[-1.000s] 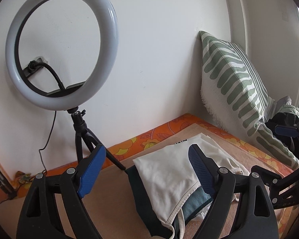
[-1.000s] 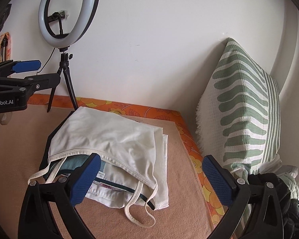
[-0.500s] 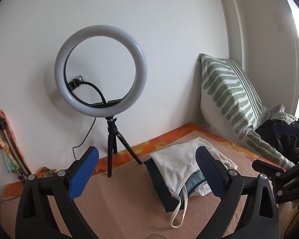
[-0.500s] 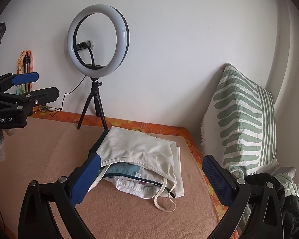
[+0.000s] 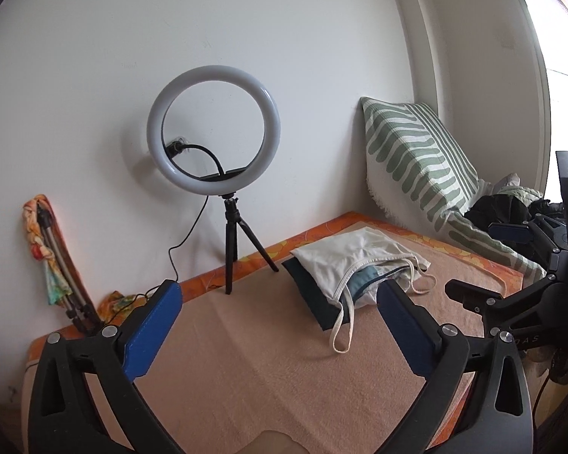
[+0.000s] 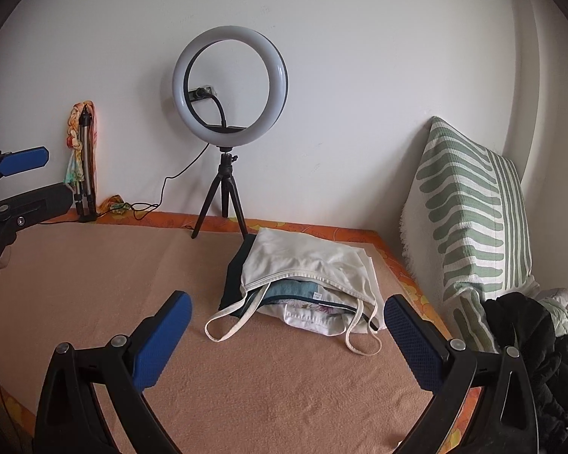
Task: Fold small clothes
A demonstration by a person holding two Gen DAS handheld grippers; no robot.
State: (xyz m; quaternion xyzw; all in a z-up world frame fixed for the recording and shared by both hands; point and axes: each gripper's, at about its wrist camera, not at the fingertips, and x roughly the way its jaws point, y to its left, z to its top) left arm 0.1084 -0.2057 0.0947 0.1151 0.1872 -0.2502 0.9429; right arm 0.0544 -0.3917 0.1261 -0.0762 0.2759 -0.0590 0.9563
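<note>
A: Item one, left gripper (image 5: 280,325)?
B: Jaws spread wide, nothing between them. It hangs above the blanket (image 5: 246,359).

A: Right gripper (image 6: 287,335)?
B: Also released, jaws apart and empty, above the same blanket.

A: The clothes (image 6: 303,276)?
B: One stack on the blanket. In the right view it lies straight ahead of the jaws, between their lines, clear of both pads. In the left view it sits ahead and toward the right jaw, whose tip overlaps its near edge in the picture; contact cannot be told.

A: Make-up of the stack?
B: White top (image 5: 344,257) uppermost, straps trailing toward the jaws; teal and dark pieces under it.

A: Other entries?
B: Ring light (image 6: 230,87) on a tripod beyond the stack, against the wall. Striped pillow (image 6: 469,204) right of the right jaw. Dark garments (image 6: 530,340) below the pillow.
</note>
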